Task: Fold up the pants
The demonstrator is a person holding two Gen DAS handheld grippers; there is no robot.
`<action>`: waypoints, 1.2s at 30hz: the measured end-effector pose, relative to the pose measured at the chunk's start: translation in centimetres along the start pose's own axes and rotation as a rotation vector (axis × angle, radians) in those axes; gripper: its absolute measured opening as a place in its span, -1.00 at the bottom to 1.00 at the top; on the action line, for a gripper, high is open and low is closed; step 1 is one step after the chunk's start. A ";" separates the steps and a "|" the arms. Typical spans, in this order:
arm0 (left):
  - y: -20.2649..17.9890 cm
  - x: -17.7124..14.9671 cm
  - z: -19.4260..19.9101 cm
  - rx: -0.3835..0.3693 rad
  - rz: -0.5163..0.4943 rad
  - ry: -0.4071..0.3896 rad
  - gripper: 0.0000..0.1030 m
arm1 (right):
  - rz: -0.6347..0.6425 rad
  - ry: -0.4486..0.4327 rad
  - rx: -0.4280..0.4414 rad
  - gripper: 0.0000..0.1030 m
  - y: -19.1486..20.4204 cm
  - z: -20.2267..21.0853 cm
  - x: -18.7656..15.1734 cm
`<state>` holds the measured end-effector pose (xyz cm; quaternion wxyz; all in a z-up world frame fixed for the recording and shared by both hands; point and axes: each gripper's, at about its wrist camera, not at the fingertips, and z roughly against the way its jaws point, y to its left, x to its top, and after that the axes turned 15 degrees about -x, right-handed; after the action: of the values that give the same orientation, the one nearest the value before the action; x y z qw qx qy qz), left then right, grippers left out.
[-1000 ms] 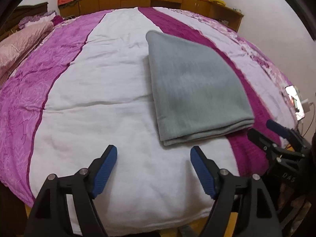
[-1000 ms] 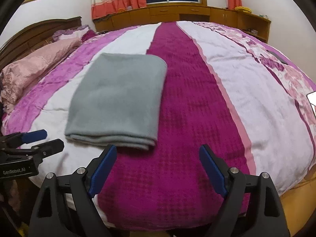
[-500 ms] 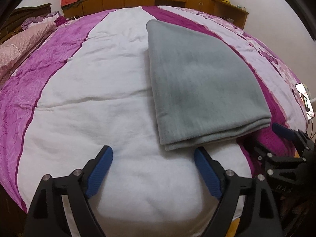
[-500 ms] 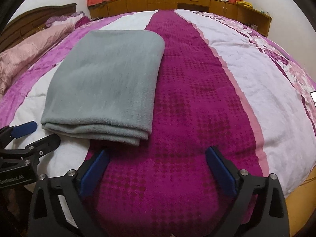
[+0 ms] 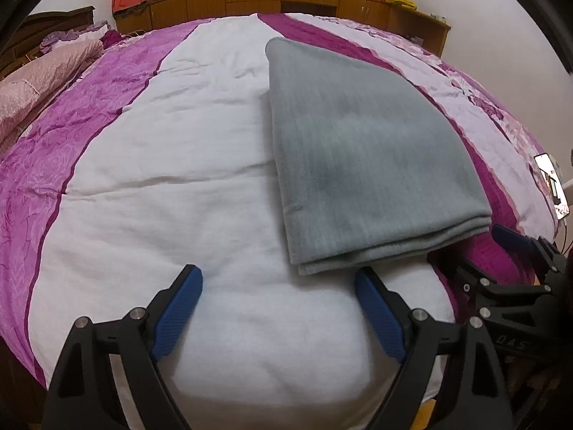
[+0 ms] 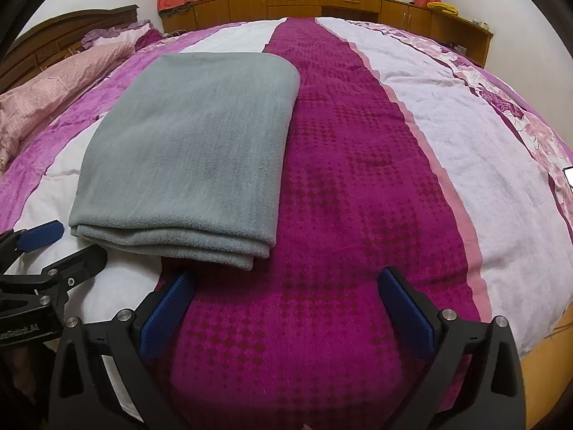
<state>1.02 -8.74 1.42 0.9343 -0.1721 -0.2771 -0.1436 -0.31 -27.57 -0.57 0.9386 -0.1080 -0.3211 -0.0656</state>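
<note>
The grey pants (image 5: 361, 157) lie folded in a flat layered rectangle on the bed; they also show in the right wrist view (image 6: 193, 165). My left gripper (image 5: 279, 286) is open and empty, just short of the near left corner of the pants. My right gripper (image 6: 286, 286) is open and empty, just short of the near right corner. The right gripper shows at the right edge of the left wrist view (image 5: 501, 279). The left gripper shows at the left edge of the right wrist view (image 6: 46, 251).
The bed cover (image 5: 161, 186) has white, pink and dark magenta stripes (image 6: 358, 179). Pink pillows (image 6: 46, 100) lie at the far left by a wooden headboard. Wooden cabinets (image 6: 322, 3) run along the far wall. A phone (image 5: 551, 190) sits at the right bed edge.
Both grippers have moved forward toward the near edge of the folded pants, which now fills more of each view. Both stay open.
</note>
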 end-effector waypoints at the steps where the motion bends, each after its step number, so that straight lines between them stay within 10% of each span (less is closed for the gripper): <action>1: 0.0 0.0 0.0 0.000 0.000 0.000 0.75 | 0.000 0.000 -0.002 0.93 0.0 0.0 0.0; 36: -0.1 -0.3 -0.1 0.022 0.011 -0.007 0.75 | 0.000 -0.002 0.000 0.93 0.2 0.1 0.0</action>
<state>0.80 -8.83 1.27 0.9359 -0.1641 -0.2810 -0.1347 -0.34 -27.40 -0.54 0.9383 -0.1081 -0.3218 -0.0656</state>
